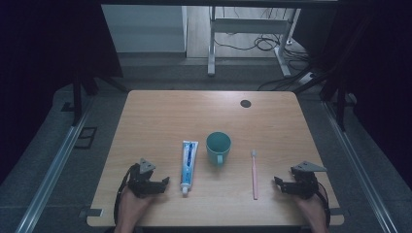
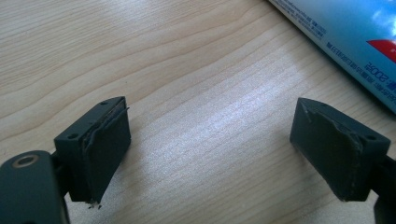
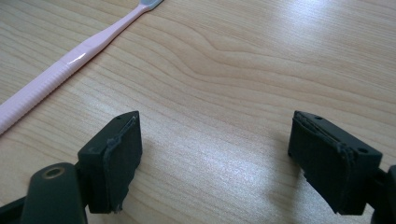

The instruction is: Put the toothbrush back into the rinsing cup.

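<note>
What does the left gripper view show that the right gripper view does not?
Left gripper view: the edge of the blue toothpaste tube at the upper right, beyond the open left gripper, nothing between its jaws.

Right gripper view: the pink toothbrush running to the upper left, beyond the open right gripper, also with nothing between its jaws.

Both: bare wooden table under two black jaws set wide apart, each gripper near its item but not touching it.
</note>
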The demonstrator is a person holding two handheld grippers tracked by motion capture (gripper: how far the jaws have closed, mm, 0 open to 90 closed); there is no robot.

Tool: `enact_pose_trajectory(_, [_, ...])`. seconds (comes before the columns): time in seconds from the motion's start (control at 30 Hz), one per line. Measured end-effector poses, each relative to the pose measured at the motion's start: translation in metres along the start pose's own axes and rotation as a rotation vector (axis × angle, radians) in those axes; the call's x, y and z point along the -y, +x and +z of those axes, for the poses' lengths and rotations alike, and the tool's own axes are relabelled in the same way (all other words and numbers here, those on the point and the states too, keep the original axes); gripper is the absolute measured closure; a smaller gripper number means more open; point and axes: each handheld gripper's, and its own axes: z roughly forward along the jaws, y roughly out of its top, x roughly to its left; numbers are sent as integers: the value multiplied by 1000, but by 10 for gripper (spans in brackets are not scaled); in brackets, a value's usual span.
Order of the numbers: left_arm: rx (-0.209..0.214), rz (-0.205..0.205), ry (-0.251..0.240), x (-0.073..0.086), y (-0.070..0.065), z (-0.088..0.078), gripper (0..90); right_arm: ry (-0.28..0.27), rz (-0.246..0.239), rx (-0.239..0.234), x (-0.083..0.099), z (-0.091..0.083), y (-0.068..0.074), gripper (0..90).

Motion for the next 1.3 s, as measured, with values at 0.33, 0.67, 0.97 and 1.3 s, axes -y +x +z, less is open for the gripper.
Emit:
enact_pose_trajectory(0.33, [2, -1, 0, 0, 0, 0, 124, 0, 0, 0, 0, 0, 0, 177])
enact_pose_trajectory(0.67, [3, 1, 0, -1, 0, 1, 124, 0, 1, 0, 0, 0, 0, 178])
enact_pose_trajectory(0.97, [3, 0, -1, -1, 0, 1, 125, 3, 4, -2, 0, 0, 0, 179])
enact_pose_trajectory(1.3, [3, 2, -1, -1, 0, 1, 125, 20, 35, -40, -6, -5, 2, 217])
